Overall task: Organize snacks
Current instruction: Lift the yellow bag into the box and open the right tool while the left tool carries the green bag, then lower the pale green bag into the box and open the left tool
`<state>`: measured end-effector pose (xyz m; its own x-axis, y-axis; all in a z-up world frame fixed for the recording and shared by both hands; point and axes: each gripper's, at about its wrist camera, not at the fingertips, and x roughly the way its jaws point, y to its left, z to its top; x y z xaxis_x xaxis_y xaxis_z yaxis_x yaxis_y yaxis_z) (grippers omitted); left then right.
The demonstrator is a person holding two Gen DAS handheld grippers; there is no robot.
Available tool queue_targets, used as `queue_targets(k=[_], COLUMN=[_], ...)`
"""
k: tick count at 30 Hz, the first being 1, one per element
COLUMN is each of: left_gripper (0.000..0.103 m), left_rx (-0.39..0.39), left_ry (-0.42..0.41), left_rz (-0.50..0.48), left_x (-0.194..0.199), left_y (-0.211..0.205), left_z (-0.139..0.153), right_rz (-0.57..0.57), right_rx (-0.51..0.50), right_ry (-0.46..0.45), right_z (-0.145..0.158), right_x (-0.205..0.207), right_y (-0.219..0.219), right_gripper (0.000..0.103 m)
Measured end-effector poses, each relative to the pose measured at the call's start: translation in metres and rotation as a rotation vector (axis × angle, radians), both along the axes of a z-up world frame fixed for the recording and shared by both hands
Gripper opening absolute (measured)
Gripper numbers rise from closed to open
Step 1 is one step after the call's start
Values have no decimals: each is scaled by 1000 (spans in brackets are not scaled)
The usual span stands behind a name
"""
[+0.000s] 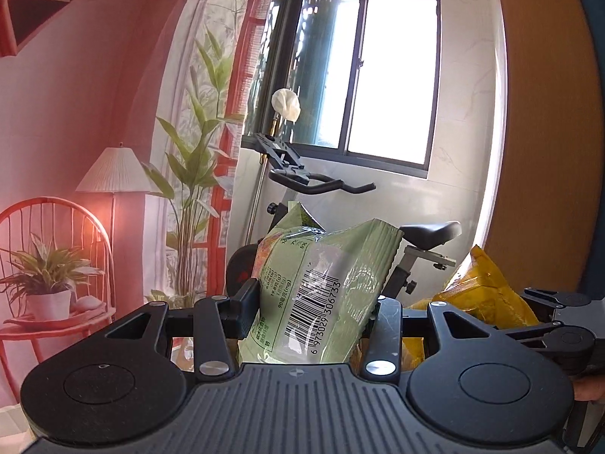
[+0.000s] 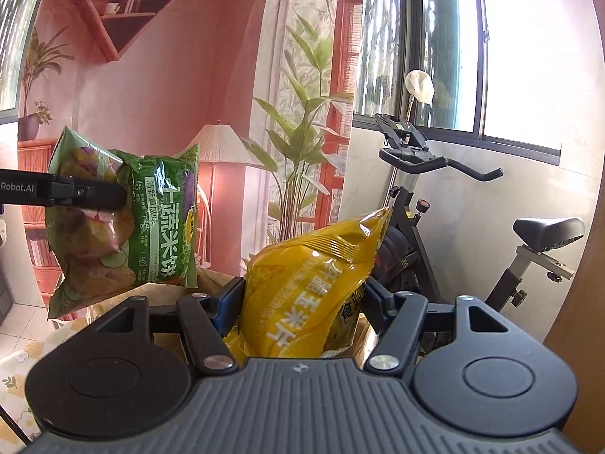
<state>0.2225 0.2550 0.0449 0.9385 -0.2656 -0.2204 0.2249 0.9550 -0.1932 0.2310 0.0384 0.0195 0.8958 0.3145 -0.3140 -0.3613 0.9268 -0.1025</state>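
Green rice-cracker bag (image 1: 317, 295) pinched between left gripper (image 1: 314, 302) fingers, raised off any surface; yellow corn-chip bag (image 2: 314, 295) clamped in right gripper (image 2: 302, 302), just beside, exercise bike (image 2: 435, 196) beyond.

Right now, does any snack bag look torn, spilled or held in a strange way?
No tear or spill shows. The left gripper holds the green snack bag and the right gripper holds the yellow snack bag, both sealed and raised in the air.

Black ribbed hand-held gripper (image 1: 310, 302), silver screws
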Motion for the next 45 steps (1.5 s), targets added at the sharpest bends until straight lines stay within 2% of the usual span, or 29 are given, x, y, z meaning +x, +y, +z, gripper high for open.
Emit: queue_targets(k=[3,7,15,17,18,19,20,22,23,32,36,38,41,43,44,45], left_gripper=[47,47,50,61,75,84,85,85,85,85,76,76,76,76,73,55], left_rx=[0,18,57,69,71,66,60,54,56,65,66,84,111,84,71,63], left_ry=[66,106,214,226,238,249,251,254,254,224,214,228,294,327,339,350], left_rz=[-10,-2,0,19,25,28,27,25,29,62,45,37,46,22,6,-13], left_x=[31,60,85,86,88,89,89,89,88,75,76,80,91,93,93,94], left_y=[0,-1,-3,1,3,5,7,11,12,13,9,3,-5,-5,-5,-6], left_z=[-5,-19,-50,-53,-54,-55,-55,-54,-53,-38,-33,-36,-50,-61,-64,-67], right_rz=[9,10,34,30,26,19,14,-6,-13,-17,-13,-15,-9,-9,-11,-13], right_rx=[-17,-57,-88,-96,-99,-95,-88,-75,-69,-44,-30,-22,-24,-23,-22,-21], right_ry=[27,63,194,227,244,256,264,273,269,243,234,238,247,248,248,249], right_z=[-9,-25,-59,-66,-68,-70,-71,-71,-69,-59,-56,-57,-59,-59,-59,-59], right_x=[20,44,70,74,76,78,79,80,79,60,55,52,50,50,50,50], right_y=[6,13,22,24,25,24,23,21,20,15,14,13,11,11,10,9], right_gripper=[67,67,69,71,72,72,74,84,85,86,86,85,85,85,85,85])
